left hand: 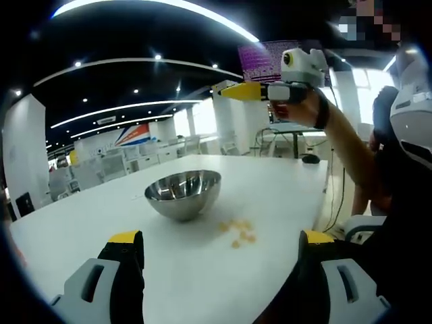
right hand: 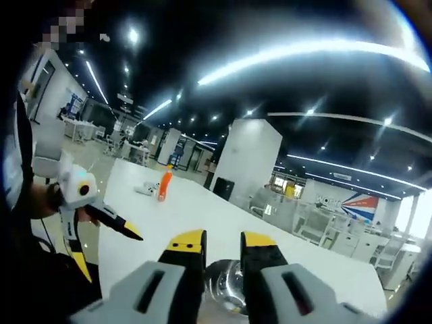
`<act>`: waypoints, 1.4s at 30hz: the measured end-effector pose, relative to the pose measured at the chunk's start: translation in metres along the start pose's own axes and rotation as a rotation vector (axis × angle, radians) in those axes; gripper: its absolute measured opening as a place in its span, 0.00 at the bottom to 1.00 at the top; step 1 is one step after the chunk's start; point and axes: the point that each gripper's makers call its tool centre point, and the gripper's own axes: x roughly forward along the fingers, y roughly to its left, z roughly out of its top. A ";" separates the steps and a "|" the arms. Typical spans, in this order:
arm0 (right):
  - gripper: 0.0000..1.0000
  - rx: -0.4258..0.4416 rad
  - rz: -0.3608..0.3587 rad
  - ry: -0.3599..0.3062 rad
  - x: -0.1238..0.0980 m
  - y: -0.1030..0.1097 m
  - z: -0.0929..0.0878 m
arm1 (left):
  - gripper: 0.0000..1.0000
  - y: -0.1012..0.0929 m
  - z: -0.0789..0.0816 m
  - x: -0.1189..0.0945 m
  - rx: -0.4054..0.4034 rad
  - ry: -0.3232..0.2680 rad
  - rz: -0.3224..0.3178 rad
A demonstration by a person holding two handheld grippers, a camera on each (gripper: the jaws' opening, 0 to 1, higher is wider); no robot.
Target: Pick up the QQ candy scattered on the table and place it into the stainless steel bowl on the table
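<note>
One stainless steel bowl (left hand: 183, 193) sits on a white table (left hand: 270, 182).
About seven QQ candies (left hand: 237, 231) lie at its 4 o'clock; left gripper (left hand: 221, 251) gapes wide, right gripper (right hand: 223, 251) narrow, both empty.

2 tools raised, nothing gripped
Left tool (left hand: 219, 251): jaws spread wide. Right tool (right hand: 223, 248): jaws narrowly parted, held aloft by hand (left hand: 297, 108).
</note>
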 end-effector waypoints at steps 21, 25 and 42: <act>0.19 0.151 0.081 0.235 -0.007 0.058 -0.140 | 0.95 -0.009 0.017 -0.001 0.034 -0.022 -0.029; 0.17 0.179 0.089 0.221 -0.005 0.071 -0.161 | 0.95 -0.012 0.014 0.001 0.034 -0.019 -0.040; 0.17 0.193 0.106 0.303 -0.004 0.100 -0.203 | 0.95 -0.014 0.009 0.007 0.019 -0.020 -0.045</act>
